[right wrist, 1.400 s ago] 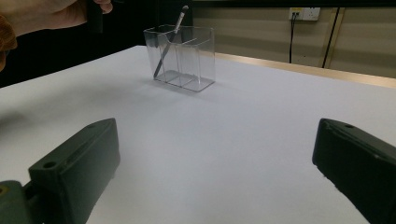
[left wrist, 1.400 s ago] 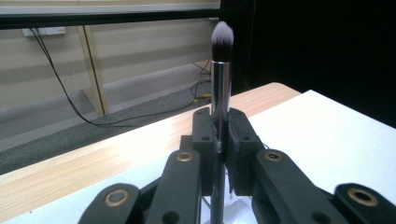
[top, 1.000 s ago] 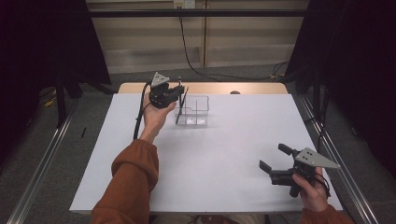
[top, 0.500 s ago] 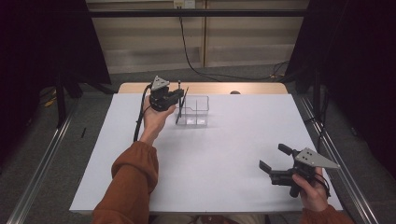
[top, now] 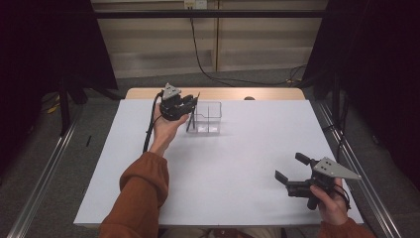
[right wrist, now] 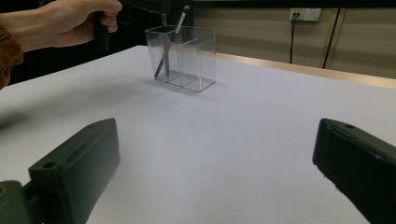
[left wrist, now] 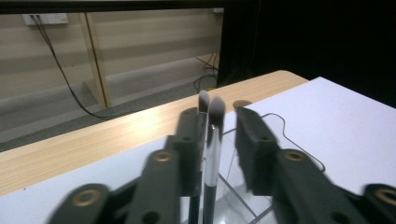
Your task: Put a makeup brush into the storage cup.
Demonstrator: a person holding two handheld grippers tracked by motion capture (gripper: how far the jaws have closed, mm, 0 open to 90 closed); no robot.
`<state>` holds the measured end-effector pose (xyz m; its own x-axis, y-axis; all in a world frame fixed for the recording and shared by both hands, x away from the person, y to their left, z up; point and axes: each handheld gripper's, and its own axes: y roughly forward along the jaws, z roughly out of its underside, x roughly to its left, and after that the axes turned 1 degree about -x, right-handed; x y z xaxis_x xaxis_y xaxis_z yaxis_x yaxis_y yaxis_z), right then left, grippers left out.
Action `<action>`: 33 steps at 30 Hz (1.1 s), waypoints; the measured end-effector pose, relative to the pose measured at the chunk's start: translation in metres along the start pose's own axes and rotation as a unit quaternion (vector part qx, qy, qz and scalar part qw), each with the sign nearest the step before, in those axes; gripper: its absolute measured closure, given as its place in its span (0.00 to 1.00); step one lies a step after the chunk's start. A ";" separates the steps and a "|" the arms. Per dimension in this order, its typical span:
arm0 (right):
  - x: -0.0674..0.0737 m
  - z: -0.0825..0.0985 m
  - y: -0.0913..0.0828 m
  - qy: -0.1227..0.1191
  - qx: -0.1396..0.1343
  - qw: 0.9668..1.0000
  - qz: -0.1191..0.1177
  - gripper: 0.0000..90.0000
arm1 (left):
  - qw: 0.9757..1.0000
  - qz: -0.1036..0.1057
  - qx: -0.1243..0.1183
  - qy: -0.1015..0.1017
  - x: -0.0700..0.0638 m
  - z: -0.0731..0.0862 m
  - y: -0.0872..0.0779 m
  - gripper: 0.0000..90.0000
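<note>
Two brushes (left wrist: 211, 140) stand in a clear box (top: 208, 118) at the tabletop's (top: 237, 163) far side. The left tongs (top: 190, 101) have just been opening, brushes between the parted jaws. The right tongs (top: 292, 171) rest wide open, near edge.

Black curtains (top: 44, 44) flank a pale panelled wall (top: 247, 44); a cable (top: 208, 64) trails across the grey floor (top: 237, 82) behind the white counter (top: 237, 163).

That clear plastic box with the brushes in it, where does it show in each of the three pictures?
High view: the clear box sits at the table's far side, left of centre.
Left gripper view: bottom centre, beneath the jaws.
Right gripper view: upper left of centre.
Shared landmark: the brushes leaning in it.
</note>
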<state>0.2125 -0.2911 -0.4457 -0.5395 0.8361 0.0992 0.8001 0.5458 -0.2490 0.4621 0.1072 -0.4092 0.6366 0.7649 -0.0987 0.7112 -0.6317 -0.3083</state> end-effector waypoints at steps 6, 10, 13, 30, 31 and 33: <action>-0.001 0.000 0.000 -0.002 0.000 1.000 0.000 0.00 | 1.000 -0.004 -0.005 -0.002 0.001 0.000 -0.002 0.57; -0.001 0.000 0.000 0.000 -0.001 1.000 0.002 0.00 | 1.000 0.000 -0.001 -0.009 0.002 0.001 -0.002 0.44; -0.002 0.001 0.000 -0.001 -0.001 1.000 0.002 0.00 | 1.000 0.004 0.000 -0.010 0.002 0.000 -0.003 0.33; -0.004 0.002 0.001 0.002 -0.002 1.000 0.004 0.00 | 0.999 0.007 -0.011 -0.031 0.005 -0.005 -0.019 0.02; -0.004 0.002 0.000 0.001 -0.002 1.000 0.004 0.00 | 0.999 0.010 -0.012 -0.032 0.005 -0.004 -0.020 0.02; -0.004 0.002 0.000 0.001 -0.002 1.000 0.003 0.00 | 1.000 0.009 -0.008 -0.027 0.002 -0.001 -0.022 0.02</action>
<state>0.2144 -0.2944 -0.4478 -0.5345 0.8392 0.1007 0.8042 0.5416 -0.2448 0.4486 0.1226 -0.4014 0.6317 0.7594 -0.1555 0.7055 -0.6464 -0.2907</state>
